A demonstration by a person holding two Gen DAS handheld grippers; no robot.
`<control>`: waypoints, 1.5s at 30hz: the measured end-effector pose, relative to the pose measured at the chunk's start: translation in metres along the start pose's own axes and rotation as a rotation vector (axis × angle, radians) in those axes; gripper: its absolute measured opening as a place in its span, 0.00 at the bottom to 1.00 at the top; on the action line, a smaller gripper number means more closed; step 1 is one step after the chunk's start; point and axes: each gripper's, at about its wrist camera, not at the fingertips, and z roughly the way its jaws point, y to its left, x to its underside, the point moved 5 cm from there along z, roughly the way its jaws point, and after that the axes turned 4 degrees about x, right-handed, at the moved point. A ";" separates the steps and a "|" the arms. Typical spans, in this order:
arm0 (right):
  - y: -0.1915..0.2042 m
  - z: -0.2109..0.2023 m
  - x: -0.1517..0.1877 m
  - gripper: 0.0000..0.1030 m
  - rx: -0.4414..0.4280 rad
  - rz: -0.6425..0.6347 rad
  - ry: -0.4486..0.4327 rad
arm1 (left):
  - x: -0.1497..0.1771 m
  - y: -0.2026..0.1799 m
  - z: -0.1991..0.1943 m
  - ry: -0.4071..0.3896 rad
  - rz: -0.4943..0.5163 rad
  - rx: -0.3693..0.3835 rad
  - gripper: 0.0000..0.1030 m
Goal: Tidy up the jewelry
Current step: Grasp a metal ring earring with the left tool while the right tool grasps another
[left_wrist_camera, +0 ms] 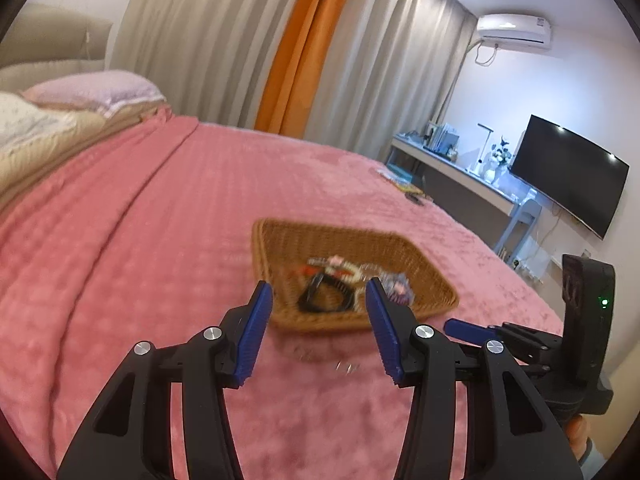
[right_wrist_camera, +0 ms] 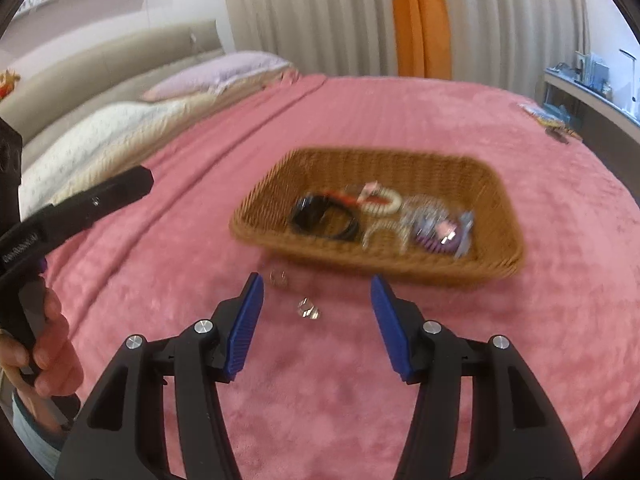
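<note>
A wicker basket (right_wrist_camera: 496, 184) sits on the pink bed cover and holds a black bracelet (right_wrist_camera: 324, 220), a cream beaded bracelet (right_wrist_camera: 386, 204), silver pieces (right_wrist_camera: 416, 216) and a purple piece (right_wrist_camera: 438, 232). Two small silver rings lie on the cover in front of it, one (right_wrist_camera: 308, 307) between my right fingers, one (right_wrist_camera: 278, 278) further left. My right gripper (right_wrist_camera: 316, 286) is open and empty above them. My left gripper (left_wrist_camera: 319, 292) is open and empty in front of the basket (left_wrist_camera: 280, 248); the rings (left_wrist_camera: 346, 367) show blurred below it.
Pillows (right_wrist_camera: 224, 72) and a headboard lie at the left. Curtains (left_wrist_camera: 280, 40) hang behind the bed. A desk (left_wrist_camera: 460, 168) and a television (left_wrist_camera: 568, 176) stand at the right. Small items (right_wrist_camera: 548, 118) lie at the bed's far right corner.
</note>
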 end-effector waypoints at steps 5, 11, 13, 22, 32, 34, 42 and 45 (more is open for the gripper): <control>0.008 0.044 0.020 0.36 0.018 -0.029 0.094 | 0.026 0.021 0.022 0.058 0.001 -0.065 0.46; 0.008 0.075 0.033 0.28 0.038 -0.041 0.159 | 0.050 0.041 0.058 0.167 -0.010 -0.090 0.46; 0.010 0.081 0.032 0.26 0.044 -0.058 0.177 | 0.059 0.046 0.070 0.226 -0.027 -0.078 0.42; 0.024 0.098 0.033 0.14 0.036 -0.119 0.225 | 0.066 0.031 0.088 0.334 0.010 -0.047 0.29; -0.006 0.088 0.034 0.09 0.035 -0.041 0.219 | 0.074 0.011 0.131 0.420 0.107 -0.093 0.34; -0.013 0.086 0.035 0.09 0.034 -0.034 0.214 | 0.074 0.009 0.139 0.426 0.127 -0.112 0.41; -0.017 0.079 0.041 0.09 0.020 -0.045 0.189 | 0.077 0.003 0.151 0.415 0.189 -0.152 0.20; -0.015 0.076 0.044 0.10 -0.005 -0.053 0.195 | 0.078 0.003 0.146 0.404 0.179 -0.134 0.20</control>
